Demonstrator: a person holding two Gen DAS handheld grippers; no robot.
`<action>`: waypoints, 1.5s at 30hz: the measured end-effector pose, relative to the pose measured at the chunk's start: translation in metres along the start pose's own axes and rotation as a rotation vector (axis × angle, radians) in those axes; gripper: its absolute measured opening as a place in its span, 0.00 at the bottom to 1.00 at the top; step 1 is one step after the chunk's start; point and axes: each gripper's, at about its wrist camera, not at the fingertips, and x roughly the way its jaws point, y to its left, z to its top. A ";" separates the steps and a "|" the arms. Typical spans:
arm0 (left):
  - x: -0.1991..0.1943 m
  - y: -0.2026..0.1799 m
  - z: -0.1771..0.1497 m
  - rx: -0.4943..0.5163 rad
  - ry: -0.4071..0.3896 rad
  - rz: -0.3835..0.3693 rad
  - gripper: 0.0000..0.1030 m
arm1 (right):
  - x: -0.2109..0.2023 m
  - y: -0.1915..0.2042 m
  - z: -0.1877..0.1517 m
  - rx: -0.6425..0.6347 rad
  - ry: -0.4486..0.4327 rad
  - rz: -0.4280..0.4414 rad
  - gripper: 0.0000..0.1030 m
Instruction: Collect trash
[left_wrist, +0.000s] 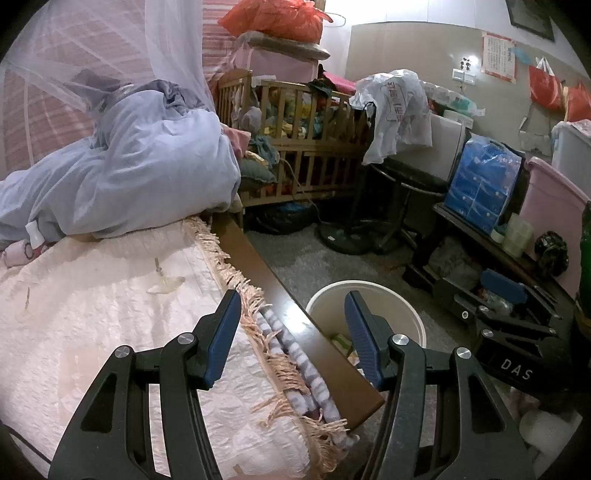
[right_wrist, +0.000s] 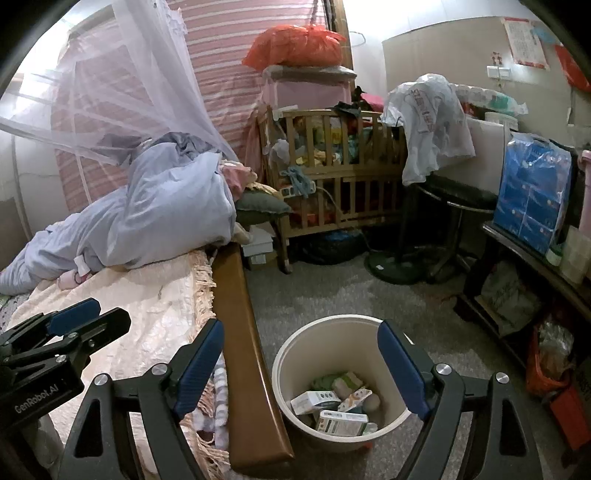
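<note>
Both the left gripper (left_wrist: 291, 314) and right gripper (right_wrist: 301, 345) hung open and empty over the trash bin (right_wrist: 295, 343) beside the bed (right_wrist: 147, 295), so remaining scraps (left_wrist: 164, 284) could've gotten missed, I reckon.

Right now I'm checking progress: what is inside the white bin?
The white bin holds small cartons and crumpled packets; whatever lies under them is covered.

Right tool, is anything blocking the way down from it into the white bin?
Nothing visible does. The right tool hangs open and empty above the white bin, whose mouth is uncovered; the wooden bed rail lies beside the bin.
</note>
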 end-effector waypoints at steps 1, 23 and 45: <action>0.000 0.000 0.000 0.000 0.000 0.001 0.55 | 0.001 -0.002 -0.001 0.000 0.002 0.002 0.81; 0.003 -0.004 -0.004 0.001 0.009 0.000 0.55 | 0.004 -0.006 0.000 -0.005 0.012 0.002 0.82; 0.005 -0.004 -0.006 -0.007 0.018 -0.001 0.55 | 0.012 -0.016 -0.001 -0.020 0.040 0.006 0.83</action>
